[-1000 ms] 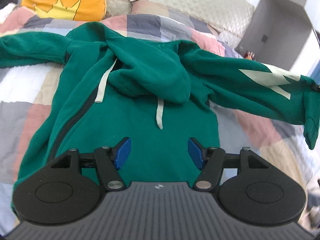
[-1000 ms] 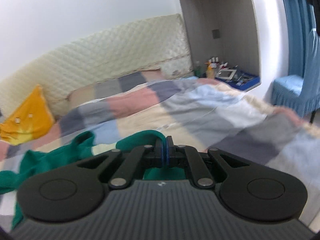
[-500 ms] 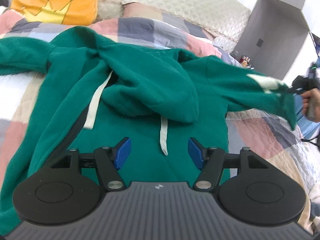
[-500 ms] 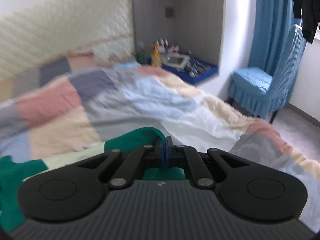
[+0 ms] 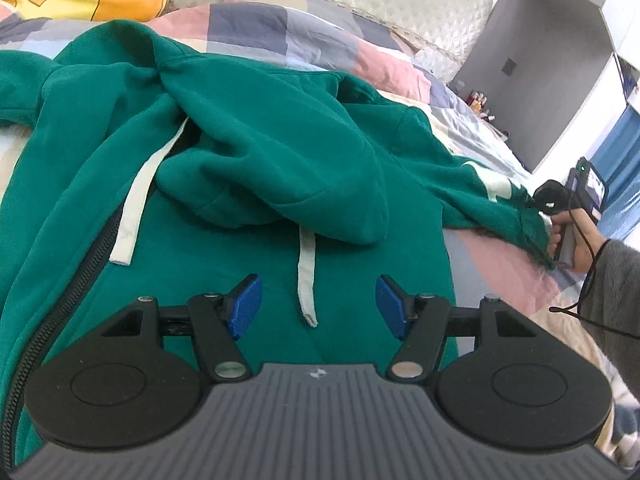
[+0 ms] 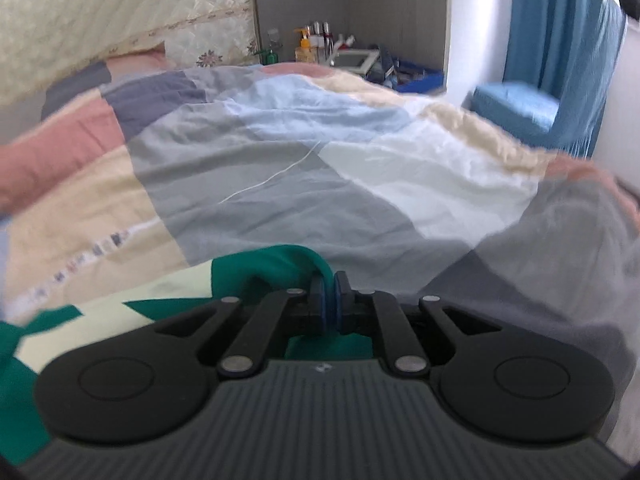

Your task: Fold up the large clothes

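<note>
The green fleece hoodie's (image 5: 248, 152) left sleeve runs off the left edge; small bottles (image 6: 316, 38) at upper centre are blurred.

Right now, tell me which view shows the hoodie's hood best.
The left wrist view: the hood lies whole across the green hoodie front, drawstrings hanging below. The right wrist view shows only a sleeve end.

**Left claw wide open, right claw just starting to let go**

Left claw (image 5: 318, 302) is angled downward with its blue pads (image 5: 245, 305) spread well apart, nothing between them, nothing touched. Right claw (image 6: 330, 297) also tilts down, its pads nearly together and just beginning to open, with a fold of green fabric still caught between them. Far right in the left view, the person's right hand (image 5: 573, 240) grips the handle, grey sleeve (image 5: 614, 300) trailing back.
</note>
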Available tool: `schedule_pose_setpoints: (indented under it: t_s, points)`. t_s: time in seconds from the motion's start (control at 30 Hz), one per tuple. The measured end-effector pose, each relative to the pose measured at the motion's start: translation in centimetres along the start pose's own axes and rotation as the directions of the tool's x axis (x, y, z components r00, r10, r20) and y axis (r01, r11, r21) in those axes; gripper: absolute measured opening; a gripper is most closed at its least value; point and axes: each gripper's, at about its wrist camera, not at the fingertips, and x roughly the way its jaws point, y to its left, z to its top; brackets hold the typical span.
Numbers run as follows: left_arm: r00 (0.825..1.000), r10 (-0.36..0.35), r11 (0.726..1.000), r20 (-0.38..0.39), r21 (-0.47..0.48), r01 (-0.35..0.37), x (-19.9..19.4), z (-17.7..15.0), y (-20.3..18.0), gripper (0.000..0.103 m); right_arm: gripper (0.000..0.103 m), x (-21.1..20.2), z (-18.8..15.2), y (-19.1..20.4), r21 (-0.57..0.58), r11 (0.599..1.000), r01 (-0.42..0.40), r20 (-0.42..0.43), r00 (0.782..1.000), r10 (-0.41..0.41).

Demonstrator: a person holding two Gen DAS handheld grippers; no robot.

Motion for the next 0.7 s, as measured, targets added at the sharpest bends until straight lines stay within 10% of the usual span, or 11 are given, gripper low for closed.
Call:
schedule_pose_setpoints:
  t_s: [0.17,0.5,0.7]
  points:
    - [1.0,0.003,1.0,0.026,-0.012,-0.002,-1.7,-0.5,-0.1,0.068,0.063,-3.1,-0.2,-0.2,-0.006,0.997,-0.077,0.025,0.997,0.077]
    - [0.997,0.001,1.0,0.081,-0.004,-0.001,-4.4,-1.5,-0.7,0.068,0.065,-9.0,-5.6,0.0,-0.132,0.967,-0.216,0.021,0.975,0.221]
    - [0.998,0.013,1.0,0.059,-0.017,-0.012,-3.2,-1.7,-0.4,0.068,0.065,-7.5,-11.1,1.8,-0.404,0.906,-0.123,-0.056,0.992,0.11]
